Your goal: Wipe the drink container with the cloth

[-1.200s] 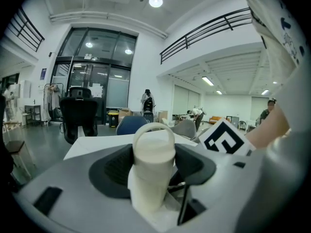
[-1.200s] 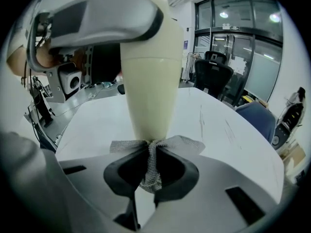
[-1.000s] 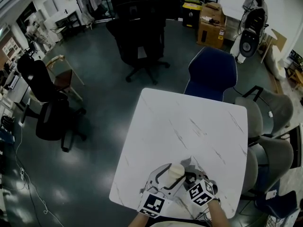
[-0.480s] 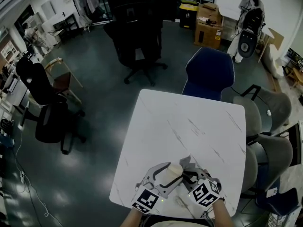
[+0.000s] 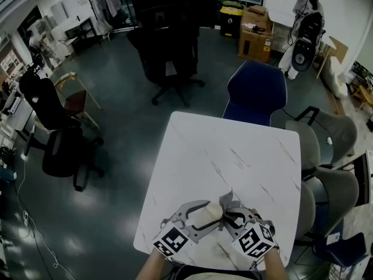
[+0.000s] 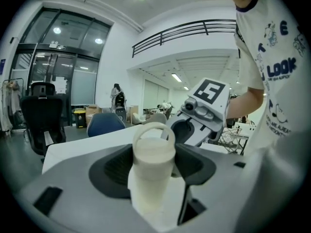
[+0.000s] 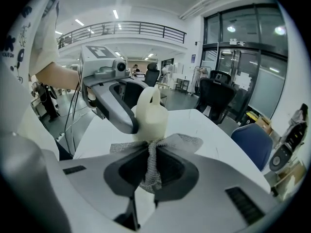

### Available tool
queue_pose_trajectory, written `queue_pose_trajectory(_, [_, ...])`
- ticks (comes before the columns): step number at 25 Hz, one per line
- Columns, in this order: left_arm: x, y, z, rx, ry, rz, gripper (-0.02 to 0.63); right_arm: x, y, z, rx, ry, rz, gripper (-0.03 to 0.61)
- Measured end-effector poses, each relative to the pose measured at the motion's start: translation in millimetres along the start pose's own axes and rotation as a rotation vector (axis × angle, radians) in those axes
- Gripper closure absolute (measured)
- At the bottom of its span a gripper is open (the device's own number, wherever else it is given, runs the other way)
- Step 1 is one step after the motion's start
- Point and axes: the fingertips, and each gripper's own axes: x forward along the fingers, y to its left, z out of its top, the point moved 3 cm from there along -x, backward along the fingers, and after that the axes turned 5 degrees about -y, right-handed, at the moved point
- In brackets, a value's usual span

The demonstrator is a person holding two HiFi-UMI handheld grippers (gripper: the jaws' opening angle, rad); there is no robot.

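A cream drink container (image 5: 208,213) with a loop handle on its lid is held above the near edge of the white table (image 5: 233,156). My left gripper (image 5: 201,213) is shut on it, its jaws clamped on the body (image 6: 153,171). My right gripper (image 5: 228,213) is shut on a grey mesh cloth (image 7: 151,161), and the cloth's free end (image 5: 226,201) presses against the container's side (image 7: 151,116). The two grippers face each other closely.
A blue chair (image 5: 256,95) stands at the table's far side and grey chairs (image 5: 329,156) along its right. Black office chairs (image 5: 169,51) and cardboard boxes (image 5: 254,37) stand farther off on the dark floor.
The container has tipped from nearly upright to lying more sideways between the grippers. The left gripper's marker cube has slid down and left; the right gripper stays against it with the cloth.
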Motion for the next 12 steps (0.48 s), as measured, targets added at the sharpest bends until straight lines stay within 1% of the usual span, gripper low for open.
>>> queue_pose_trajectory(4, [-1.1, 0.6, 0.8, 0.011, 0.016, -0.045, 0.337, -5.5, -1.7, 7.2, -0.005, -0.016, -0.005, 0.534])
queue_pose_trajectory(12, [-2.1, 2.3, 1.1, 0.031, 0.035, -0.110, 0.337, -11.1, -3.3, 18.4, -0.042, -0.016, 0.005, 0.534])
